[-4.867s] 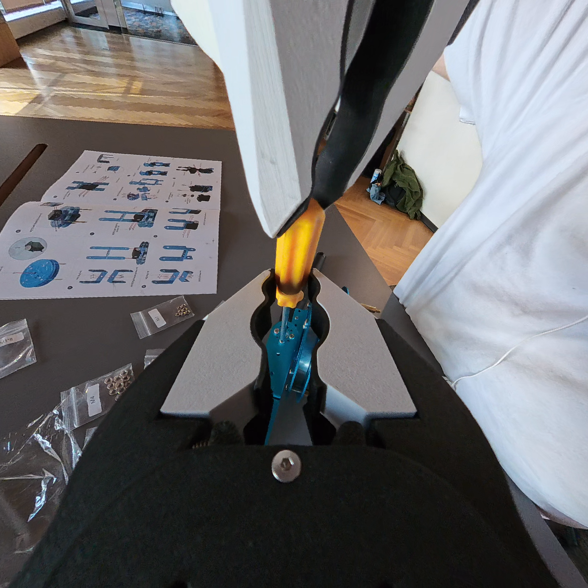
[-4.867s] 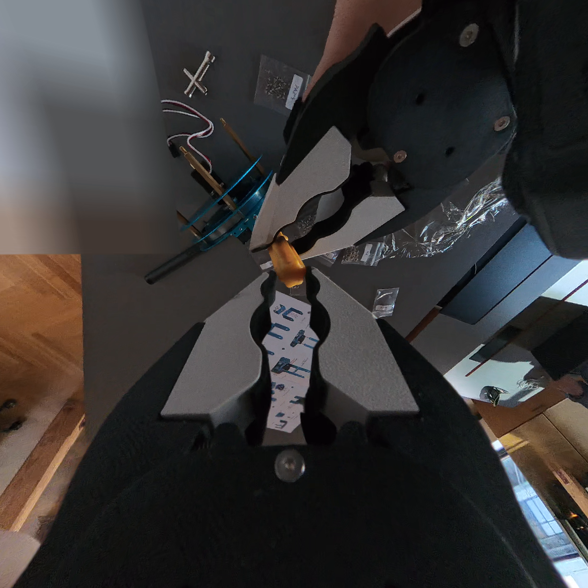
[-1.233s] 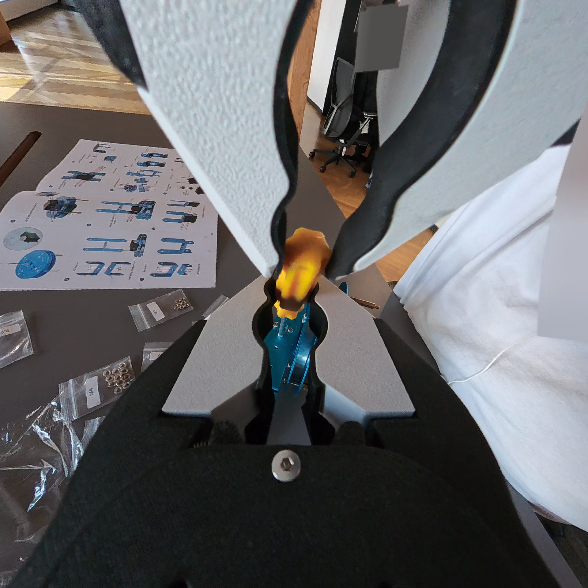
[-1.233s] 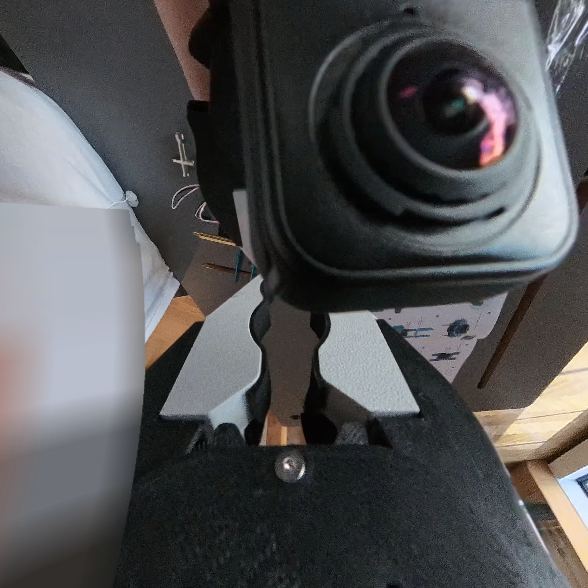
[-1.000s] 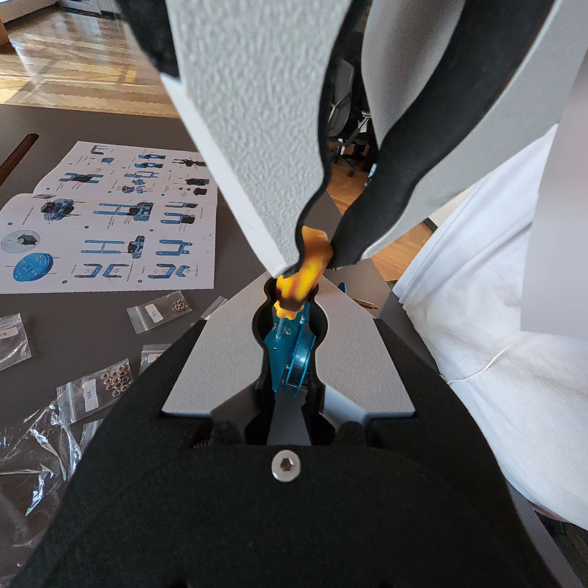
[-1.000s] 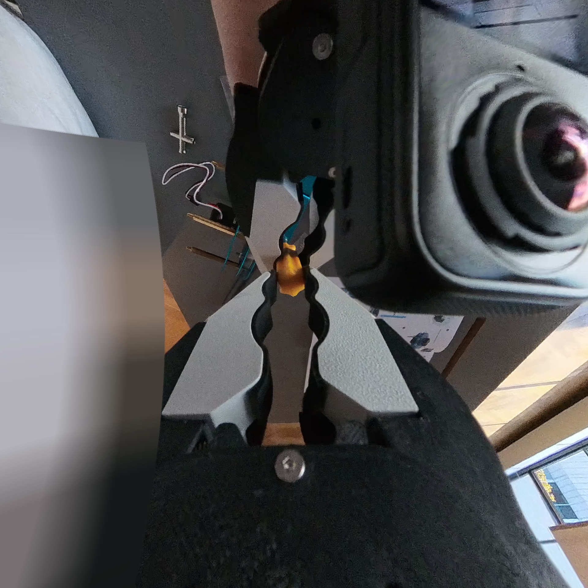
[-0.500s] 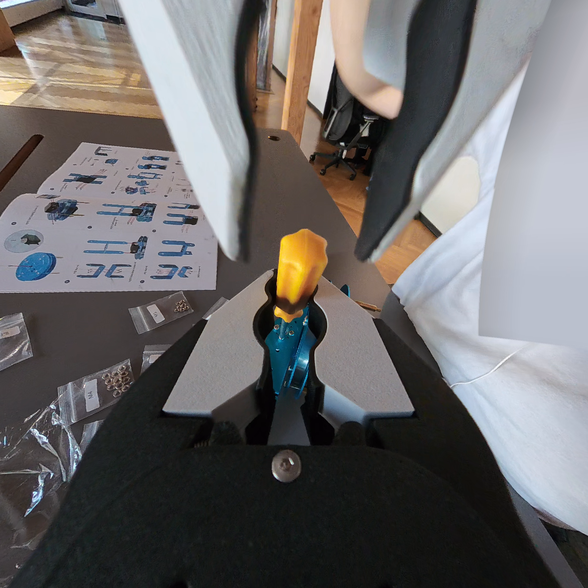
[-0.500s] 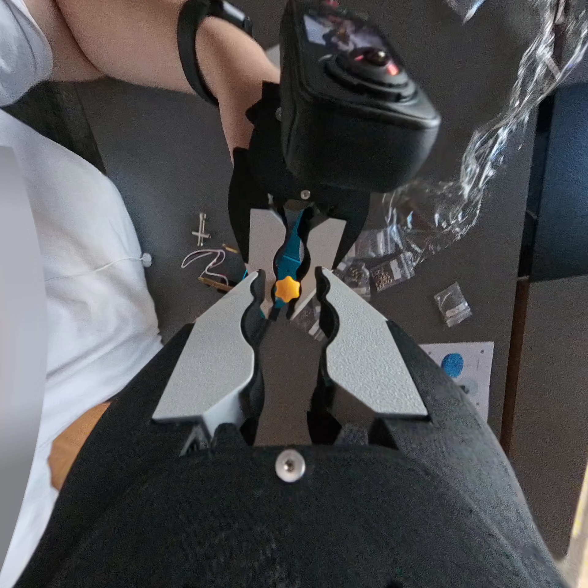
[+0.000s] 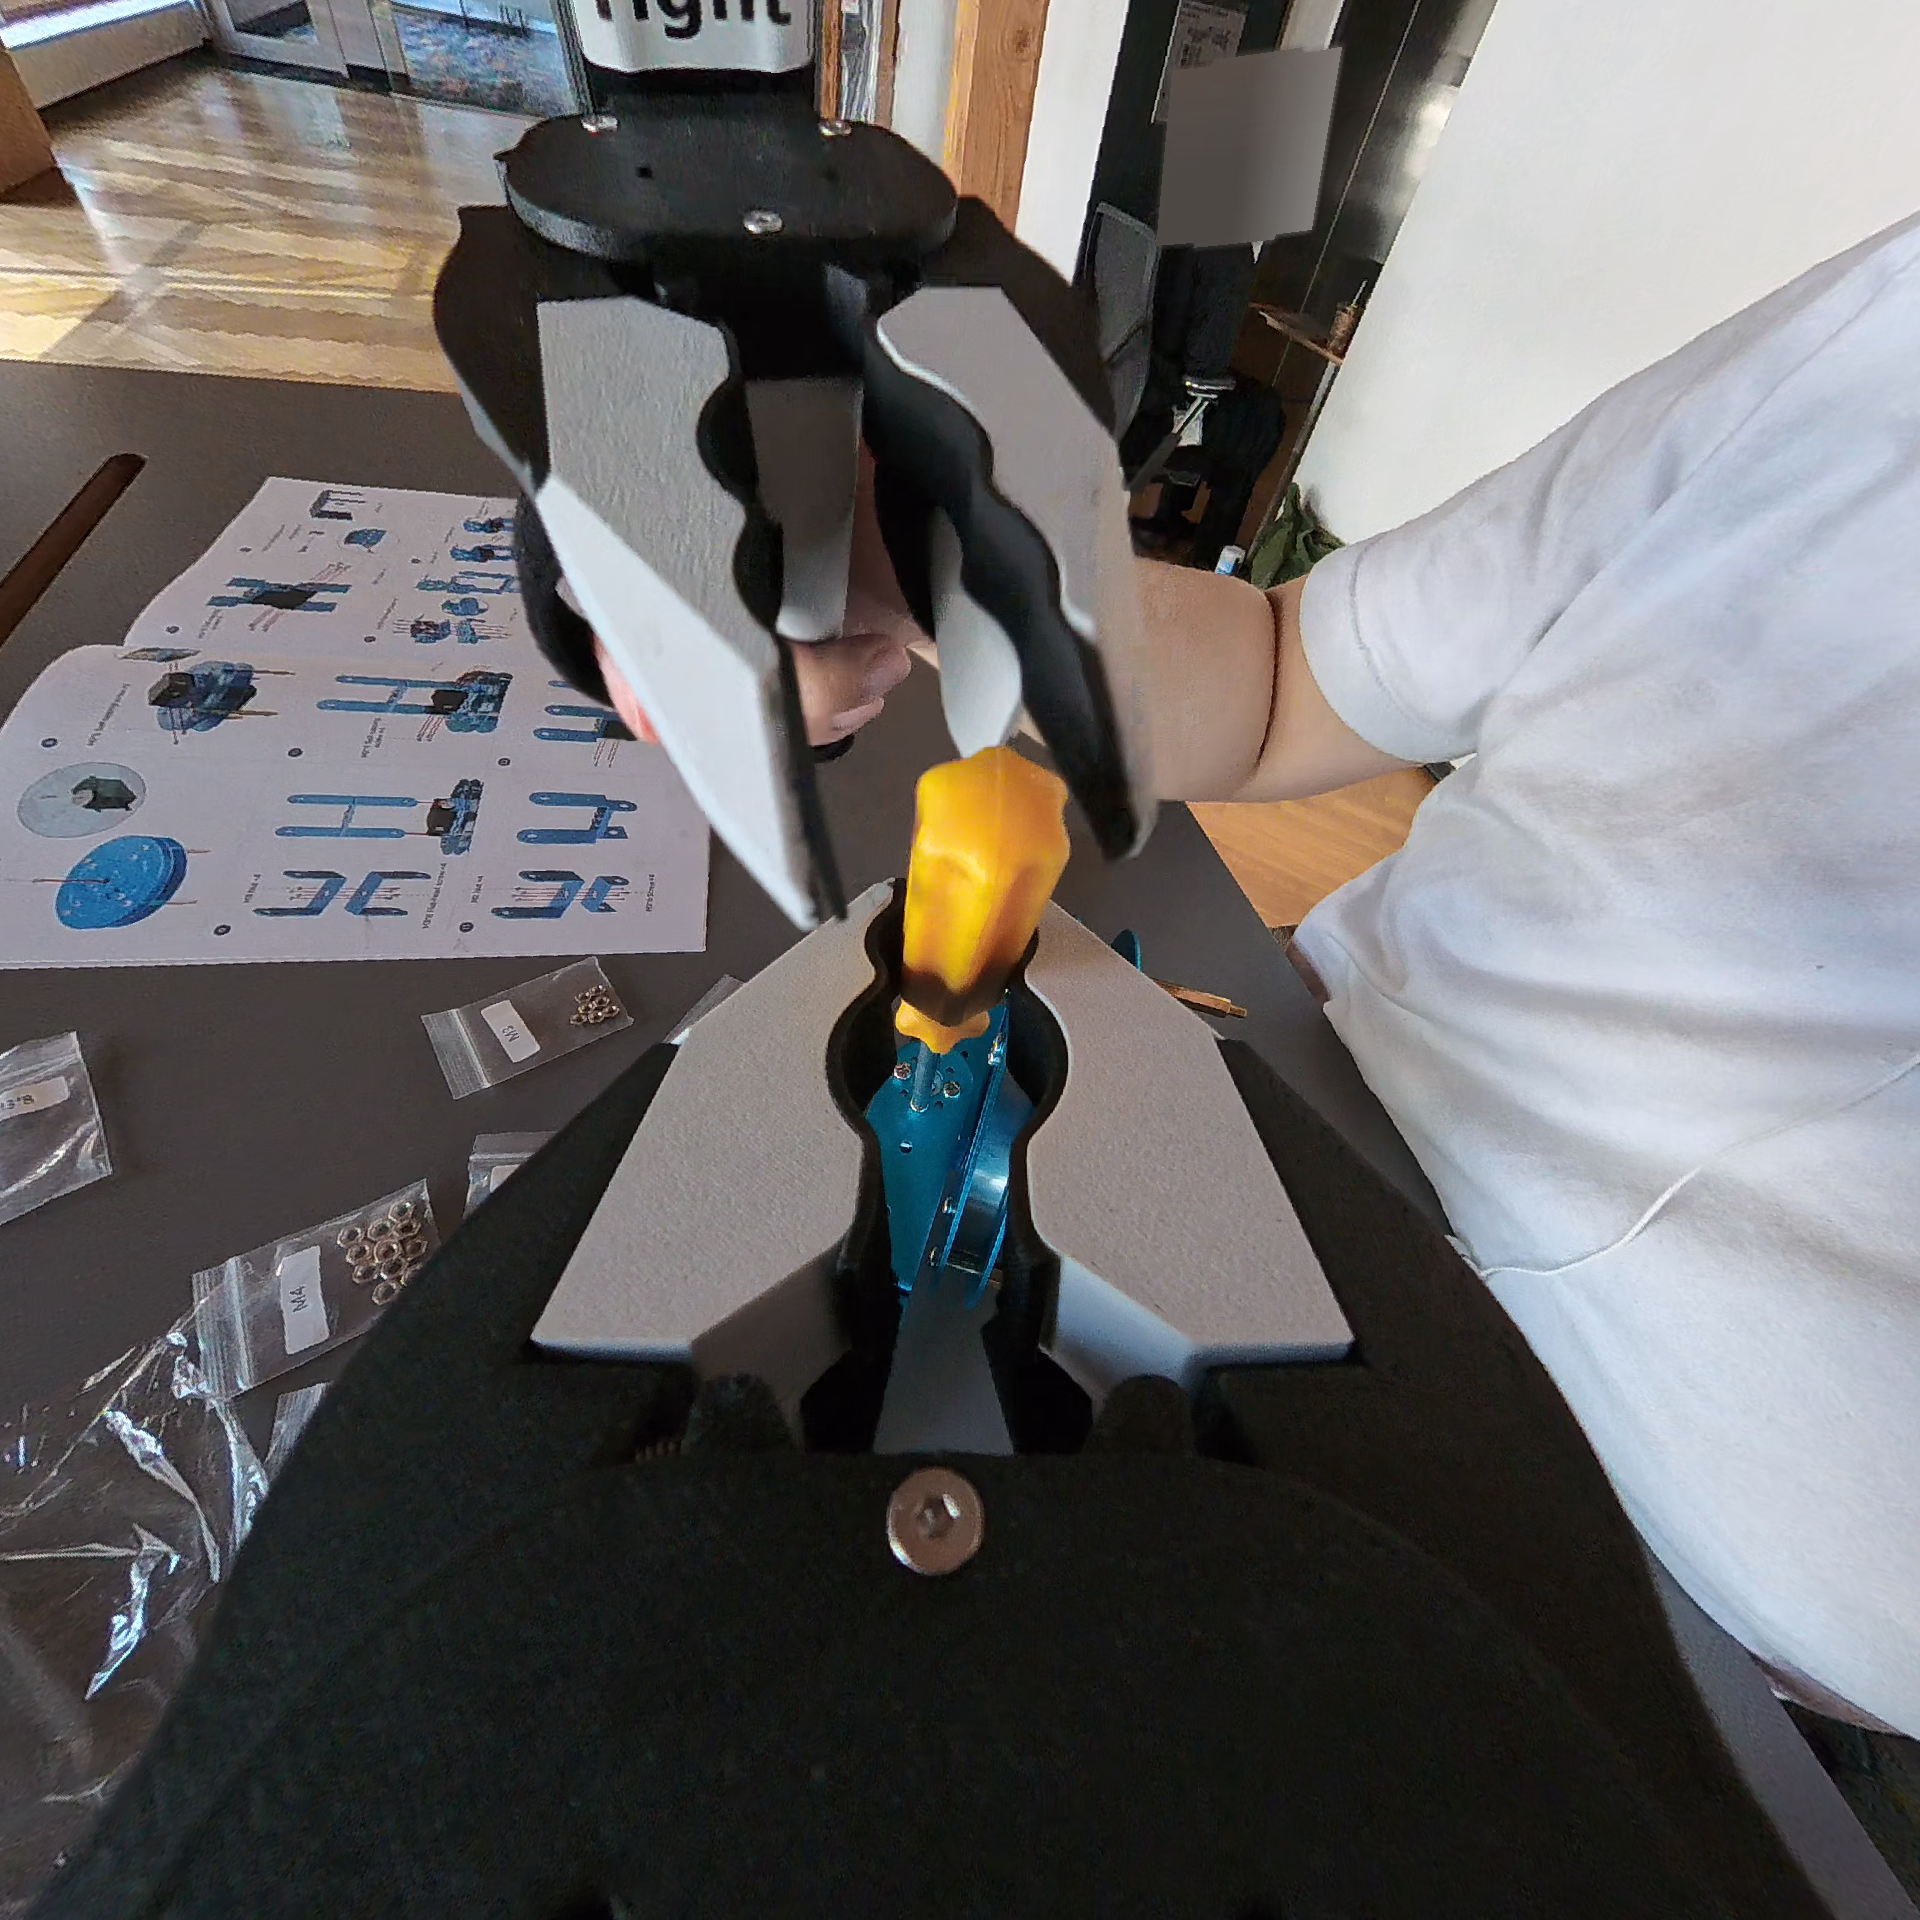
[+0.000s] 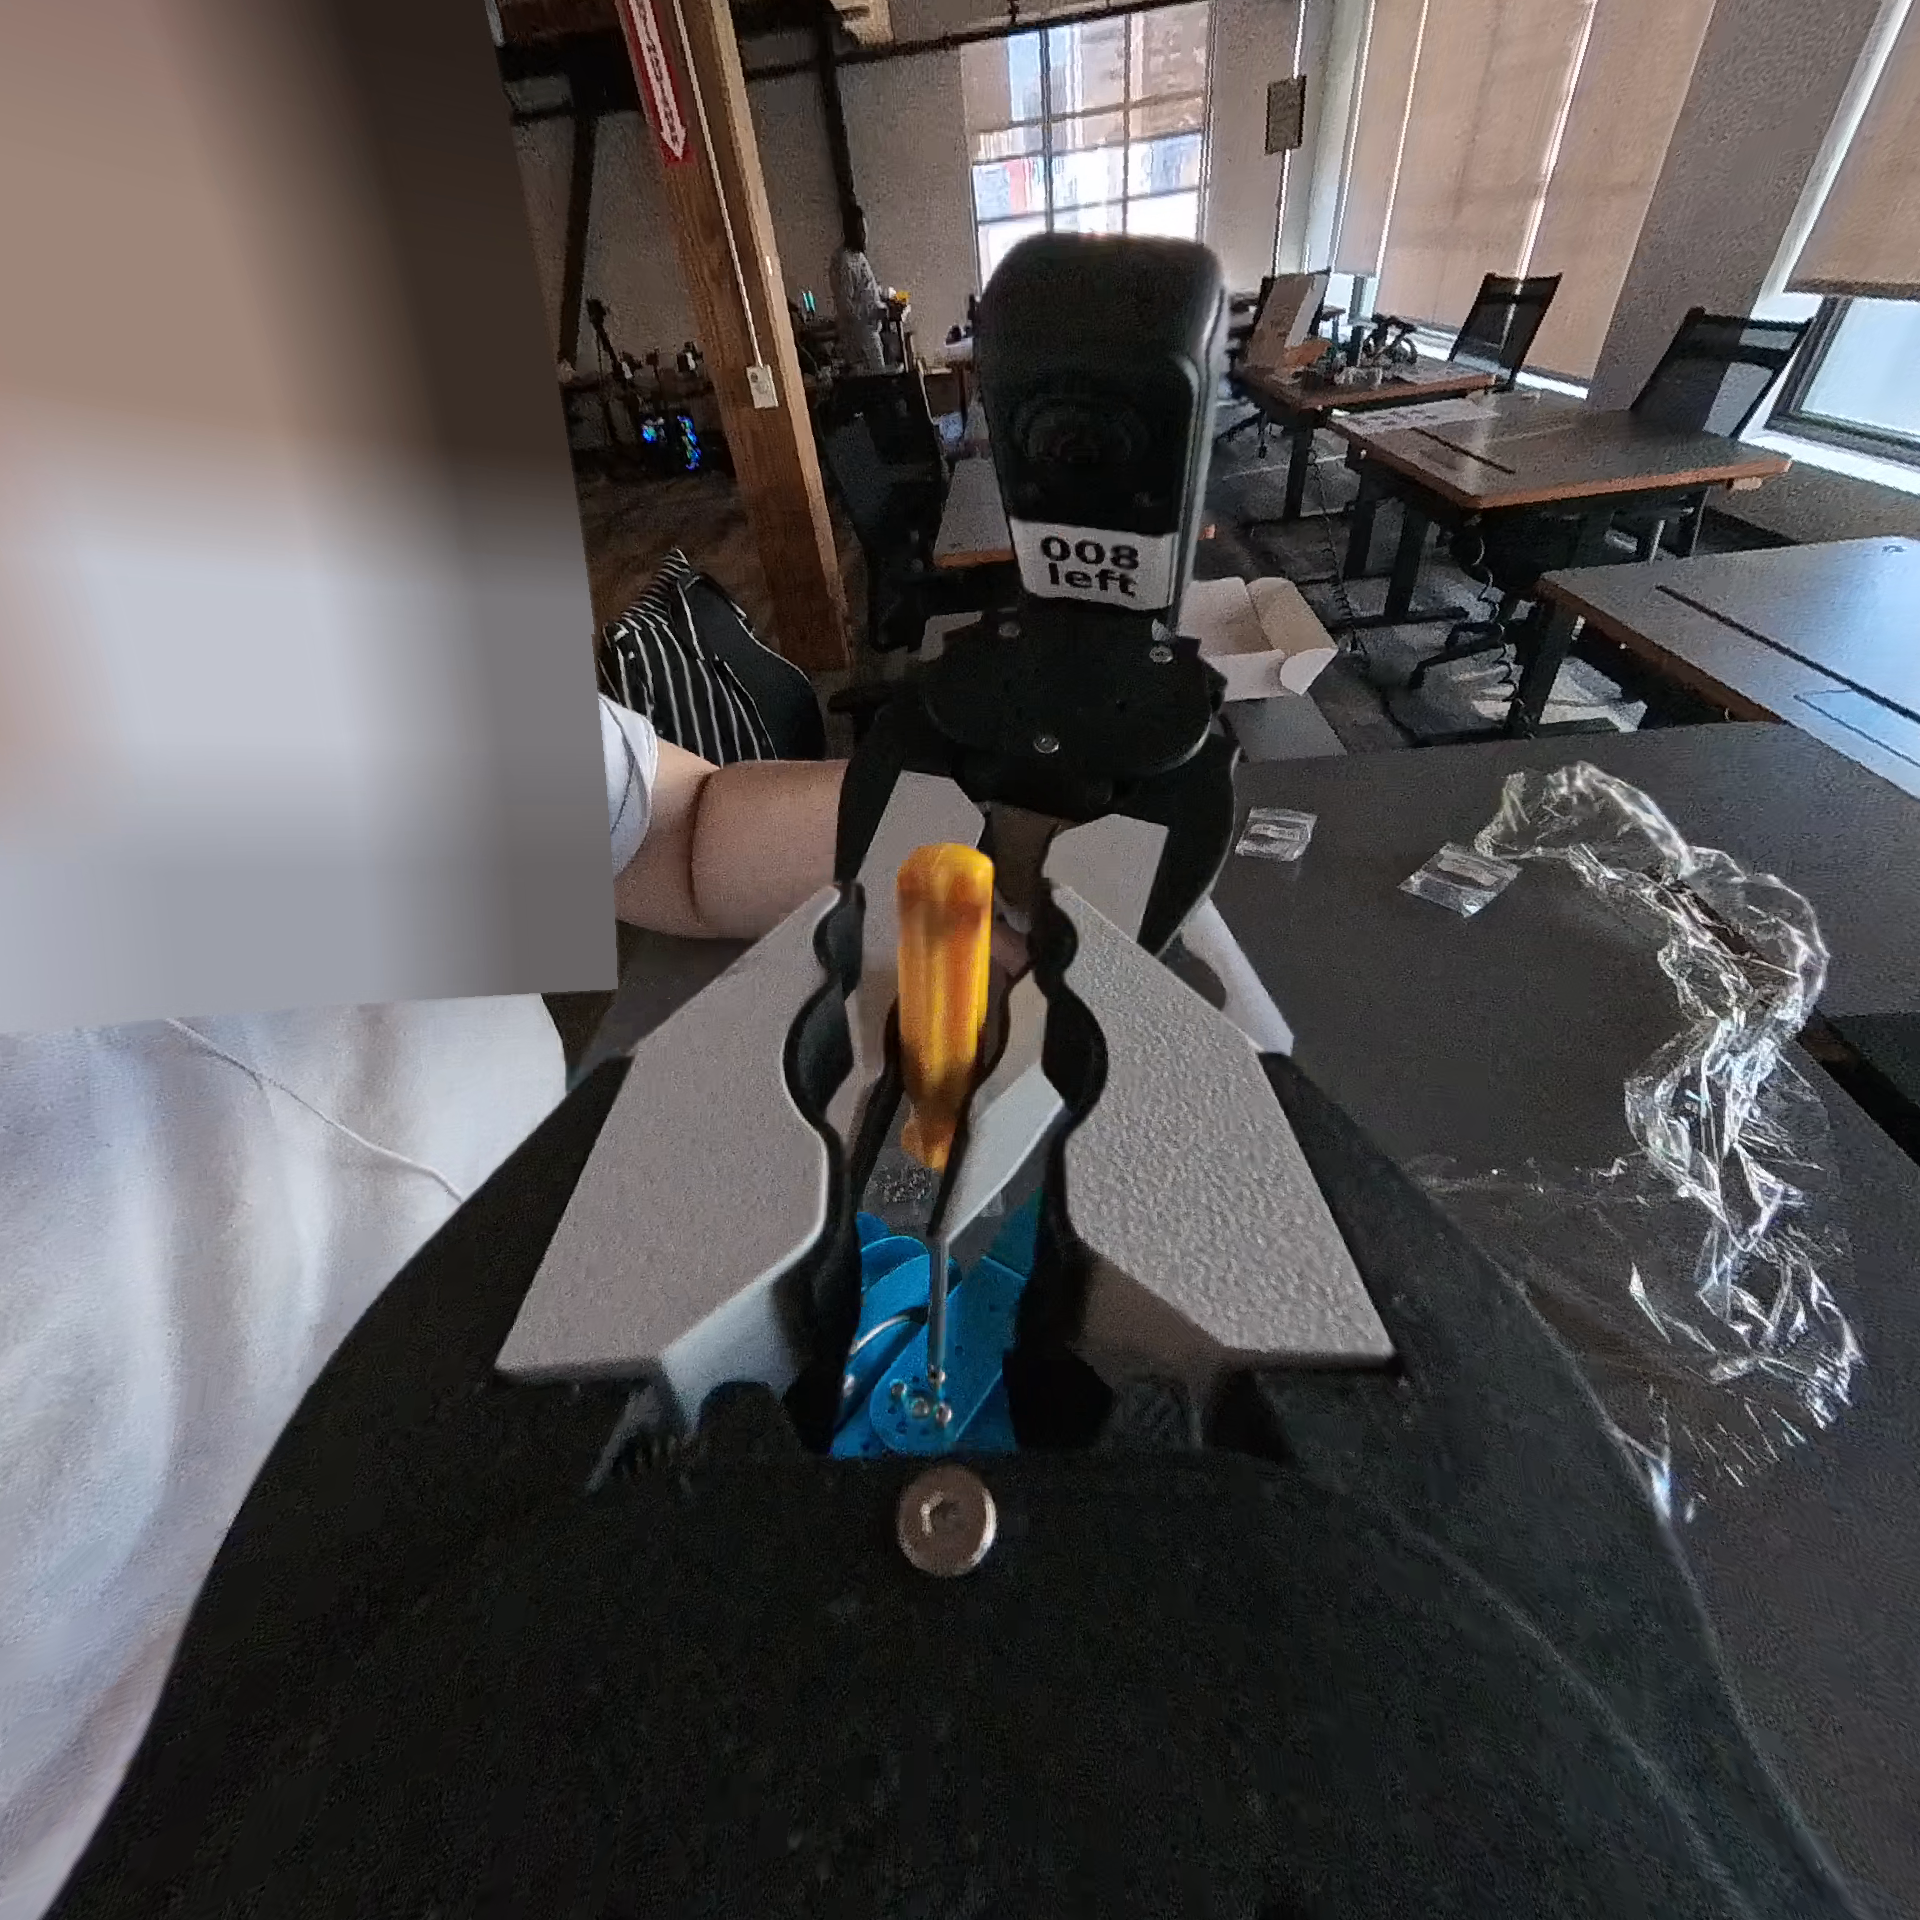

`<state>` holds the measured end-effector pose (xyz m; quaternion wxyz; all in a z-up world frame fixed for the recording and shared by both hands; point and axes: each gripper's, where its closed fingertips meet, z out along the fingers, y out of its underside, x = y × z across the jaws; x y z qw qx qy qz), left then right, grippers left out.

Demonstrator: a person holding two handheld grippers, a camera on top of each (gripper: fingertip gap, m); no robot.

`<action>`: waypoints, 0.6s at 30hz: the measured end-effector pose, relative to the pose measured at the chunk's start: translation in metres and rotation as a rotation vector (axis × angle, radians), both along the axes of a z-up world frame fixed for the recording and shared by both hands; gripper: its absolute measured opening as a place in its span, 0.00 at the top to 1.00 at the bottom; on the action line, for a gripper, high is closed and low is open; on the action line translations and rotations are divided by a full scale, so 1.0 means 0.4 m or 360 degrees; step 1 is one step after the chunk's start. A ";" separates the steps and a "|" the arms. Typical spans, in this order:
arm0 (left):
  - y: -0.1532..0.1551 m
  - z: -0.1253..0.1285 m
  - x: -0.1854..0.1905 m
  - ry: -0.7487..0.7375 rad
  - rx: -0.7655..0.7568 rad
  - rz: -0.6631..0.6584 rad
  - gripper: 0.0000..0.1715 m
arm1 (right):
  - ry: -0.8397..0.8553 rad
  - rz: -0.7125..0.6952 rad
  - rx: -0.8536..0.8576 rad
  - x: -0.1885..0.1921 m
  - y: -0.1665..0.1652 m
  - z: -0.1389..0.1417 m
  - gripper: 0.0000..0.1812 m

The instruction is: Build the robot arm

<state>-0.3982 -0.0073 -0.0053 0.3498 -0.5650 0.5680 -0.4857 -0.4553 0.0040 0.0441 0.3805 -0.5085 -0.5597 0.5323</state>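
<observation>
My left gripper [image 9: 961, 914] is shut on a blue metal part [image 9: 940, 1174] and holds it above the dark table. A screwdriver with an orange handle [image 9: 982, 862] stands with its tip on a screw in the blue part [image 10: 925, 1351]. My right gripper [image 10: 945, 914] faces the left one and is open. Its fingers stand on either side of the orange handle [image 10: 940, 997] with a gap on both sides. In the left wrist view the right gripper [image 9: 961, 878] hangs over the handle's top, jaws apart.
Printed instruction sheets [image 9: 343, 748] lie on the dark table [image 9: 260, 1091] at the left. Small bags of nuts [image 9: 343, 1268] and crumpled clear plastic [image 10: 1714, 1091] lie near. A person in a white shirt [image 9: 1662, 831] is close on the right. Some 7 cm of space lies between my two pairs of fingers.
The right gripper was shut on the orange handle a second ago. It has let go, opened, drawn back and turned to face the left gripper. The screwdriver stays standing in the blue part.
</observation>
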 end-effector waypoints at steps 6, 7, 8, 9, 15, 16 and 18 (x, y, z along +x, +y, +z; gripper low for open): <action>0.000 -0.001 -0.001 0.0011 0.0008 0.0005 0.92 | -0.0059 -0.0047 0.0033 -0.011 -0.004 -0.010 0.91; 0.001 -0.001 -0.001 0.0009 0.0006 0.0008 0.92 | -0.0061 -0.0093 0.0051 -0.011 -0.002 -0.011 0.91; 0.005 -0.001 -0.002 0.0009 0.0003 0.0018 0.92 | -0.0067 -0.0167 0.0076 -0.012 0.004 -0.011 0.91; 0.008 -0.002 -0.003 0.0009 -0.0002 0.0025 0.93 | -0.0079 -0.0265 0.0117 -0.014 0.012 -0.013 0.91; 0.010 -0.002 -0.004 0.0008 0.0004 0.0024 0.93 | -0.0087 -0.0582 0.0290 -0.017 0.021 -0.014 0.90; 0.009 -0.002 -0.004 0.0014 0.0010 0.0026 0.93 | -0.0053 -0.0527 0.0253 -0.018 0.017 -0.008 0.86; 0.006 -0.001 -0.004 0.0017 0.0018 0.0024 0.93 | 0.0015 -0.0453 0.0181 -0.019 0.025 0.009 0.83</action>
